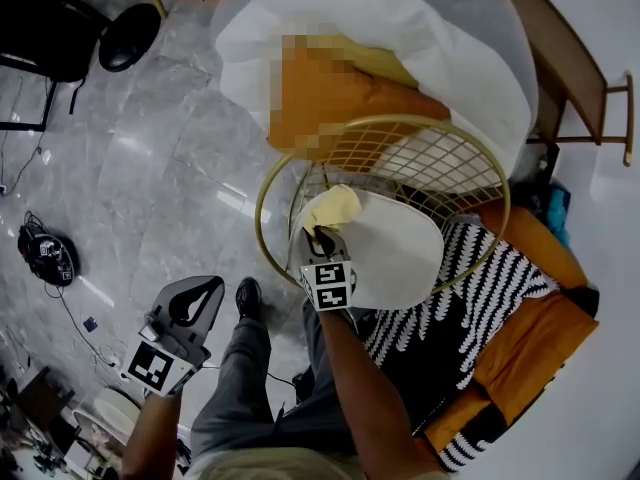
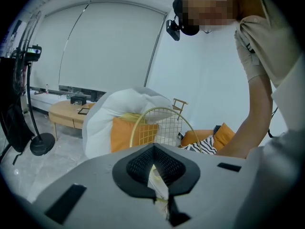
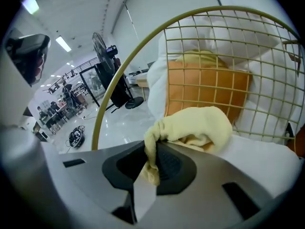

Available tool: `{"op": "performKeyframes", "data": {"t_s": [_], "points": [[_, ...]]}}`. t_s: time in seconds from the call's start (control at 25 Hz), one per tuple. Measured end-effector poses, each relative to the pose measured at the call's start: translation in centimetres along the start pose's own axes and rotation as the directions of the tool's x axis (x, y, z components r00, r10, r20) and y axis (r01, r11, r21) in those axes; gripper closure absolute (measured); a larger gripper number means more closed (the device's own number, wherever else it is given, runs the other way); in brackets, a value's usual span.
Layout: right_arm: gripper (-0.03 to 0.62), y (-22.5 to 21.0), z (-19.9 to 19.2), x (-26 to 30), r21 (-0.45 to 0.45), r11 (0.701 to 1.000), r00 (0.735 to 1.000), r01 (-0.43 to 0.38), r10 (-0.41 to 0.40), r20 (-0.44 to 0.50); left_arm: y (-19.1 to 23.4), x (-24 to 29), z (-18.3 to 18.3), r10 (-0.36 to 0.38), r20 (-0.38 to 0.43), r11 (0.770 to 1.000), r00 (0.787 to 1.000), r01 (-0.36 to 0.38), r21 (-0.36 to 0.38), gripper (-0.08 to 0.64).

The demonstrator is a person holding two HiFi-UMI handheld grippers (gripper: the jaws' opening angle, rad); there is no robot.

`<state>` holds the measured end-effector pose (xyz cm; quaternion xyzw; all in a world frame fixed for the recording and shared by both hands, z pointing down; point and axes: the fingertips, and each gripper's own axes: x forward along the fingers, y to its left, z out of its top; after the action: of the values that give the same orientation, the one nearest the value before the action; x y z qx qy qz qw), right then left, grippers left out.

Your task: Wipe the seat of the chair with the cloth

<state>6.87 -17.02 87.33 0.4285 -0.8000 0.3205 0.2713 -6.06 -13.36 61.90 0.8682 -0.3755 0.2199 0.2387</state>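
Note:
The chair has a round gold wire frame (image 1: 268,183) and a white oval seat pad (image 1: 400,253). A pale yellow cloth (image 1: 333,208) rests on the seat's left edge, and my right gripper (image 1: 322,236) is shut on it from just below. In the right gripper view the cloth (image 3: 195,123) bunches out of the right gripper (image 3: 155,154) onto the white seat (image 3: 267,161), in front of the wire back (image 3: 214,56). My left gripper (image 1: 205,288) hangs low at the left over the floor, away from the chair, shut and holding nothing. The left gripper view shows the left gripper (image 2: 153,151) aimed at the chair (image 2: 157,123).
A big white beanbag (image 1: 420,28) with an orange cushion (image 1: 340,98) sits behind the chair. A black-and-white patterned cushion (image 1: 470,278) and orange cushions (image 1: 530,348) lie at the right. A fan base (image 1: 130,33) and a cabled black device (image 1: 48,253) stand on the grey floor.

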Motion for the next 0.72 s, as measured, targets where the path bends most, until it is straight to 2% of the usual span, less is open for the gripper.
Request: {"op": "performKeyframes", "data": {"t_s": [0.16,0.28,0.4,0.48,0.56,0.64,0.72], "points": [[0.534,-3.1,-1.9,-1.6,0.004,0.999,0.998,0.049,-0.048,-0.050,-0.7,1.2,0.5,-0.023,-0.007,1.000,1.000,0.023,0.006,0.546],[0.534,-7.7,-5.3,-4.2,0.032,0.990,0.982,0.138,-0.133,-0.137,-1.4,2.2,1.1,-0.042,-0.016,0.999,0.999,0.042,0.016,0.546],[0.534,-14.5,-9.0,-8.6,0.084,0.955,0.940,0.284,-0.260,-0.222,-2.0,3.2,2.0,-0.063,-0.013,0.997,0.998,0.064,0.031,0.546],[0.534,-19.1,-11.3,-12.3,0.138,0.909,0.897,0.393,-0.347,-0.274,-2.6,3.8,2.5,-0.079,-0.010,0.996,0.997,0.080,0.041,0.546],[0.534,-22.3,-12.8,-15.6,0.176,0.865,0.863,0.470,-0.409,-0.297,-3.1,4.3,2.8,-0.093,-0.008,0.995,0.996,0.093,0.045,0.546],[0.534,-23.7,-12.9,-17.6,0.142,0.853,0.845,0.502,-0.449,-0.290,-3.4,4.7,2.9,-0.102,-0.011,0.994,0.995,0.102,0.046,0.546],[0.534,-24.1,-12.4,-18.8,0.061,0.849,0.827,0.524,-0.491,-0.274,-3.6,5.0,2.9,-0.108,-0.016,0.993,0.994,0.109,0.045,0.546]]}}
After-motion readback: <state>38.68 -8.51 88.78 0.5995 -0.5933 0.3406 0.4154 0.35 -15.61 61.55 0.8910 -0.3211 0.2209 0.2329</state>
